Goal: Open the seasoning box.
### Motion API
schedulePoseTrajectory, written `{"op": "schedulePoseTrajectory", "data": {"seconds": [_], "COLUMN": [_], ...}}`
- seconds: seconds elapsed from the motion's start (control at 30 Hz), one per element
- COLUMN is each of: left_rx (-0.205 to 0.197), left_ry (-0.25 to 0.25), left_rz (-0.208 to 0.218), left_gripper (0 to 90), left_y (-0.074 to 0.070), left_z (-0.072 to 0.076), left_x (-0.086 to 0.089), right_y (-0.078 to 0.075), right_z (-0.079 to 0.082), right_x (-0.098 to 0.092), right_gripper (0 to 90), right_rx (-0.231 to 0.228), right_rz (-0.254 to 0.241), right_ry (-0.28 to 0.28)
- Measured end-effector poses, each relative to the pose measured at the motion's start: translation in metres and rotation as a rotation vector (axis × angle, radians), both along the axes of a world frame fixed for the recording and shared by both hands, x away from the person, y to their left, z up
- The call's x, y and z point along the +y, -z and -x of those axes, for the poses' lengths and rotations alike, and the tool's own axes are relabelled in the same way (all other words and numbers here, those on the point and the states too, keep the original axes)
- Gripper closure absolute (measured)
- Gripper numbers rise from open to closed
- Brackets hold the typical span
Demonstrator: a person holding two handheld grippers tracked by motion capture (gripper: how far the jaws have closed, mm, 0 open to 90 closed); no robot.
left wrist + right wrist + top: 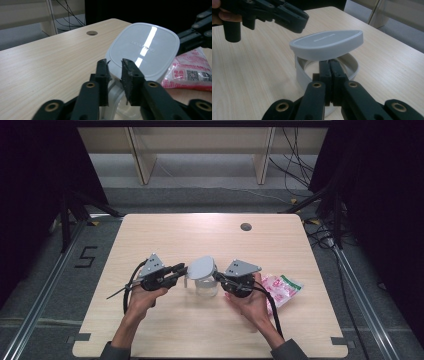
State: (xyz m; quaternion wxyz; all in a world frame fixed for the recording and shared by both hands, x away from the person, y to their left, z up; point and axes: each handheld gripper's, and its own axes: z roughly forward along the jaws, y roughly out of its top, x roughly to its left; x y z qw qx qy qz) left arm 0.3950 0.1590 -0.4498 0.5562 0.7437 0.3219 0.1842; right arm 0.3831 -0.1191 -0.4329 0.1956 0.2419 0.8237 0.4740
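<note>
A clear container with a grey rim stands at the middle of the table. Its grey lid sits tilted above the rim, lifted off it. My right gripper comes in from the right, jaws pressed together at the lid's near edge, their tips tucked under it. My left gripper is at the lid's left edge, its jaws a little apart and not pressing on the lid. In the right gripper view the left gripper hangs just beyond the lid.
A pink and white plastic packet lies on the table right of the container, by the right hand. A round cable hole sits near the table's far edge. Cables trail from both grippers toward the front edge.
</note>
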Motion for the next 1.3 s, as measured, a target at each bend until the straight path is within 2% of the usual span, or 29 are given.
{"op": "schedulePoseTrajectory", "data": {"seconds": [0.13, 0.17, 0.23, 0.27, 0.3, 0.4, 0.47, 0.53, 0.6, 0.67, 0.7, 0.83, 0.87, 0.9, 0.93, 1.07, 1.1, 1.17, 1.2, 1.3], "left_rx": [-0.006, -0.001, 0.007, 0.007, 0.006, 0.003, 0.015, 0.029, 0.043, 0.034, 0.046, 0.053, 0.055, 0.063, 0.066, 0.078, 0.077, 0.061, 0.079, 0.081], "left_ry": [0.016, 0.018, 0.015, 0.015, 0.016, -0.001, -0.004, 0.002, 0.016, 0.017, 0.01, 0.003, 0.001, -0.002, -0.002, -0.013, -0.009, -0.006, -0.025, -0.027], "left_rz": [-0.029, -0.03, -0.039, -0.039, -0.037, -0.076, -0.093, -0.107, -0.108, -0.117, -0.11, -0.121, -0.111, -0.123, -0.114, -0.125, -0.132, -0.148, -0.11, -0.119], "left_gripper": [66.4, 64.4, 58.3, 57.0, 54.6, 49.9, 47.7, 46.0, 43.3, 41.4, 41.0, 38.0, 37.5, 36.7, 35.4, 34.1, 33.9, 33.7, 33.3, 32.6], "left_y": [0.001, 0.002, 0.001, 0.001, 0.001, 0.003, 0.007, 0.011, 0.013, 0.015, 0.017, 0.02, 0.023, 0.024, 0.026, 0.031, 0.031, 0.031, 0.032, 0.032], "left_z": [0.009, 0.012, 0.017, 0.017, 0.019, 0.025, 0.029, 0.034, 0.037, 0.04, 0.042, 0.046, 0.047, 0.048, 0.048, 0.051, 0.051, 0.051, 0.053, 0.055], "left_x": [0.007, 0.01, 0.016, 0.016, 0.018, 0.021, 0.021, 0.022, 0.022, 0.023, 0.023, 0.025, 0.025, 0.025, 0.024, 0.025, 0.026, 0.027, 0.025, 0.025], "right_y": [-0.002, -0.002, -0.001, -0.001, -0.002, -0.005, -0.006, -0.007, -0.008, -0.009, -0.01, -0.012, -0.013, -0.013, -0.014, -0.016, -0.017, -0.018, -0.018, -0.018], "right_z": [0.0, -0.002, -0.001, -0.001, -0.002, -0.002, -0.001, -0.001, -0.001, 0.0, 0.0, 0.001, 0.0, -0.001, -0.001, 0.001, 0.0, 0.0, 0.001, 0.002], "right_x": [0.001, 0.001, 0.003, 0.004, 0.004, 0.005, 0.007, 0.01, 0.013, 0.015, 0.016, 0.021, 0.021, 0.022, 0.025, 0.029, 0.031, 0.034, 0.038, 0.041], "right_gripper": [90.0, 90.0, 90.0, 90.0, 90.0, 90.0, 90.0, 90.0, 90.0, 90.0, 90.0, 90.0, 90.0, 90.0, 90.0, 90.0, 90.0, 90.0, 90.0, 90.0], "right_rx": [0.011, -0.008, 0.014, 0.011, -0.013, -0.013, -0.008, -0.027, -0.041, -0.03, -0.019, -0.022, -0.039, -0.059, -0.066, -0.061, -0.069, -0.076, -0.084, -0.073], "right_rz": [-0.008, -0.005, -0.015, -0.021, -0.016, -0.011, -0.025, -0.02, -0.023, -0.02, -0.02, -0.041, -0.028, -0.031, -0.031, -0.039, -0.032, -0.037, -0.041, -0.033], "right_ry": [0.008, 0.004, 0.01, 0.005, -0.003, -0.003, 0.008, -0.005, -0.001, -0.008, -0.009, 0.007, -0.013, -0.01, -0.017, -0.009, -0.032, -0.025, -0.032, -0.043]}}
